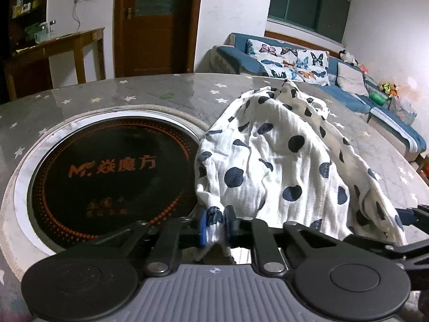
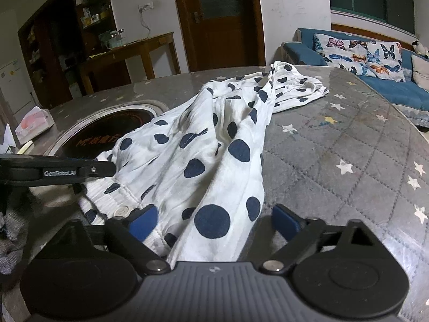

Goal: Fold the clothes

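A home living room: a blue sofa (image 1: 348, 91) with cushions, a wooden door (image 2: 222, 21), a shelf (image 2: 91, 5) of household goods.

Dim indoor light with a cool cast — soft glare streaks the far edge of the table (image 1: 187, 86). Fisheye bending curves both views' edges; corners vignette black, distant shelves slightly soft.

Right wrist view: polka-dot garment (image 2: 203, 145) covers the right part of the round cooktop (image 2: 107, 131); its near hem drops out of sight behind the gripper body at lower centre. Tissue box (image 2: 33, 123) print too blurred to read. Left wrist view: sofa (image 1: 348, 94) cut by right edge; small cooktop (image 1: 112, 177) warning text illegible.
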`<move>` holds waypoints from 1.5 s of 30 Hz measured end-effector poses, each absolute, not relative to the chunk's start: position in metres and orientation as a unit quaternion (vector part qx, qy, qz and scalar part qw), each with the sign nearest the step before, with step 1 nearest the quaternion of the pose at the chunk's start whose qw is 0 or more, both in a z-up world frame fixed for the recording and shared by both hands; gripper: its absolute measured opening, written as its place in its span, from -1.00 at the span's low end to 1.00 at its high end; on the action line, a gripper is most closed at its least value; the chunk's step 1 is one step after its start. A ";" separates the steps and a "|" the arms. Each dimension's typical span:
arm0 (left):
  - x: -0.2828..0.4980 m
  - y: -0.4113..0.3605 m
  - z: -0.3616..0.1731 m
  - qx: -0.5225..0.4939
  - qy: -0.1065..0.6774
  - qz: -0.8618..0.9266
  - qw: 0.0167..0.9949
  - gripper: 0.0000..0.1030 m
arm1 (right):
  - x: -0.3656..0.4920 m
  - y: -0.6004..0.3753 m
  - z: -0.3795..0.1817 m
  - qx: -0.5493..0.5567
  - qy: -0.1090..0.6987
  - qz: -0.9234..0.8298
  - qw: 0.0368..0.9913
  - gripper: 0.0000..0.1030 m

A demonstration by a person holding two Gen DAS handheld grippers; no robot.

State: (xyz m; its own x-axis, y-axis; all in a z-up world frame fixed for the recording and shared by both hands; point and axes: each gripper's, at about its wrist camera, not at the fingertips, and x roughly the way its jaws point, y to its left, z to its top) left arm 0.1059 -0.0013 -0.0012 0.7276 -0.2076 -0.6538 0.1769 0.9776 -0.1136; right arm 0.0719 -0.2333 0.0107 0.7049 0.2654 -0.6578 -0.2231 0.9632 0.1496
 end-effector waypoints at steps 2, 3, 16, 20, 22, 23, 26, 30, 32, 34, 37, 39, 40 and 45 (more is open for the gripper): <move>0.101 0.001 0.001 -0.026 0.351 -0.103 0.930 -0.78 | 0.072 -0.235 0.012 0.029 0.360 0.132 0.923 0.57; 0.097 0.003 0.003 -0.029 0.350 -0.102 0.931 -0.79 | 0.072 -0.237 0.012 0.029 0.360 0.132 0.923 0.49; 0.033 0.023 0.018 -0.055 0.344 -0.099 0.932 -0.81 | 0.047 -0.260 0.018 0.053 0.381 0.176 0.906 -0.57; 0.004 0.028 0.018 -0.060 0.356 -0.105 0.927 -0.81 | 0.027 -0.265 0.020 0.049 0.395 0.209 0.893 -0.58; -0.011 0.029 0.017 -0.059 0.363 -0.111 0.923 -0.81 | 0.015 -0.267 0.021 0.039 0.405 0.226 0.885 -0.58; -0.017 0.030 0.017 -0.060 0.367 -0.115 0.921 -0.81 | 0.010 -0.268 0.022 0.034 0.410 0.233 0.881 -0.58; -0.027 0.033 0.019 -0.058 0.375 -0.119 0.918 -0.67 | 0.000 -0.272 0.028 0.024 0.418 0.244 0.875 -0.39; -0.028 0.033 0.032 -0.038 0.356 -0.111 0.927 -0.09 | 0.001 -0.275 0.044 0.012 0.406 0.245 0.880 -0.07; -0.027 0.030 0.039 -0.028 0.344 -0.105 0.933 0.07 | 0.006 -0.275 0.052 0.005 0.395 0.241 0.886 -0.03; -0.023 0.028 0.043 -0.025 0.336 -0.104 0.936 0.16 | 0.013 -0.273 0.057 0.001 0.386 0.236 0.892 0.14; -0.014 0.024 0.047 -0.021 0.327 -0.102 0.939 0.32 | 0.028 -0.269 0.061 -0.004 0.373 0.229 0.899 0.22; -0.006 0.021 0.049 -0.016 0.321 -0.101 0.941 0.39 | 0.041 -0.267 0.062 -0.006 0.366 0.226 0.903 0.33; 0.000 0.019 0.050 -0.014 0.319 -0.100 0.942 0.47 | 0.048 -0.266 0.063 -0.007 0.364 0.226 0.904 0.35; 0.028 0.006 0.052 -0.001 0.313 -0.095 0.945 0.57 | 0.086 -0.260 0.068 -0.012 0.353 0.222 0.909 0.38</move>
State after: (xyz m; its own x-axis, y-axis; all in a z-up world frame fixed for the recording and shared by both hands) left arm 0.0280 0.0056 0.0520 0.7865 -0.1797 -0.5908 0.1787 0.9820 -0.0607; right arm 0.0863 -0.2600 0.0677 0.6526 0.3956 -0.6462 -0.4124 0.9009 0.1351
